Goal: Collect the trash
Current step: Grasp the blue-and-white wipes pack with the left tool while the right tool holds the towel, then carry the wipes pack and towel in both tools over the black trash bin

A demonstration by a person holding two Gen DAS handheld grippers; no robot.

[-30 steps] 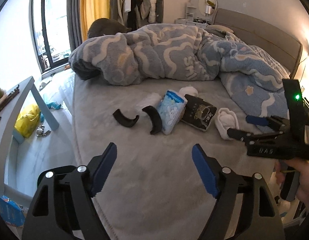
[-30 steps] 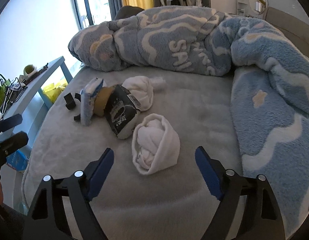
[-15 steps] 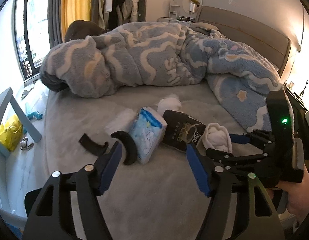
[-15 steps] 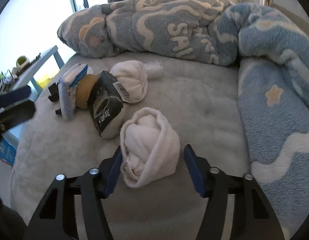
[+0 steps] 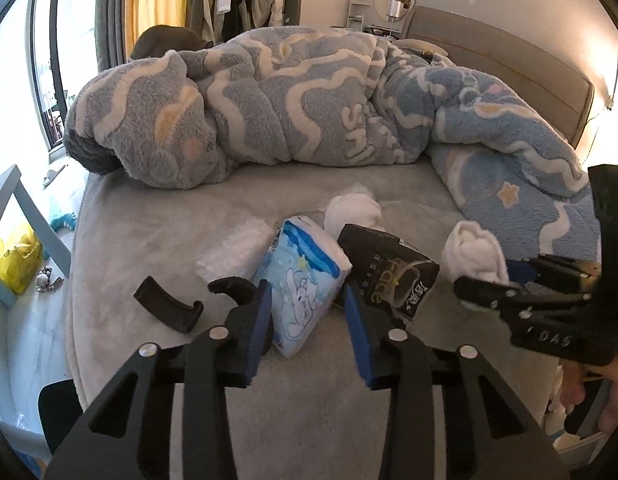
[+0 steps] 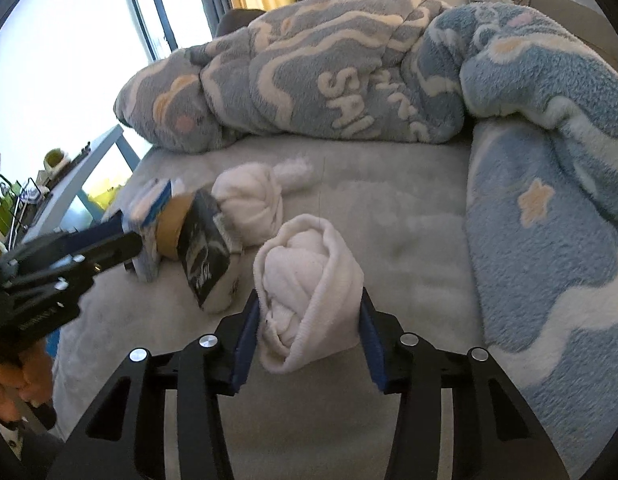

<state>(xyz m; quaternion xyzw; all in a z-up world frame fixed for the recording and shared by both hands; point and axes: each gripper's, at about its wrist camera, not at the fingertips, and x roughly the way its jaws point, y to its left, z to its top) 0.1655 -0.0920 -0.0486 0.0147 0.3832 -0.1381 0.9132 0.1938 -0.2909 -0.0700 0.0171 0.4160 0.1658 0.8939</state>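
Note:
On the grey bed [image 5: 149, 232] lies a blue tissue pack [image 5: 305, 280], a black snack bag [image 5: 393, 276], two rolled white socks and two black curved pieces. My left gripper [image 5: 307, 312] has its jaws closing around the tissue pack, pads at both its sides. My right gripper [image 6: 307, 324] has its jaws against both sides of a rolled white sock [image 6: 307, 296], which also shows in the left wrist view [image 5: 475, 256]. The second white roll [image 6: 249, 208] lies behind the snack bag [image 6: 203, 252].
A bunched blue fleece blanket [image 5: 309, 104] fills the back and right of the bed. Two black curved pieces [image 5: 167, 308] lie left of the tissue pack, and a white wad [image 5: 233, 248] behind it. A blue-grey table [image 5: 13, 200] and yellow bag [image 5: 13, 260] stand left.
Both grippers moved forward and narrowed. The left one came around the tissue pack; the right one closed onto the rolled white sock.

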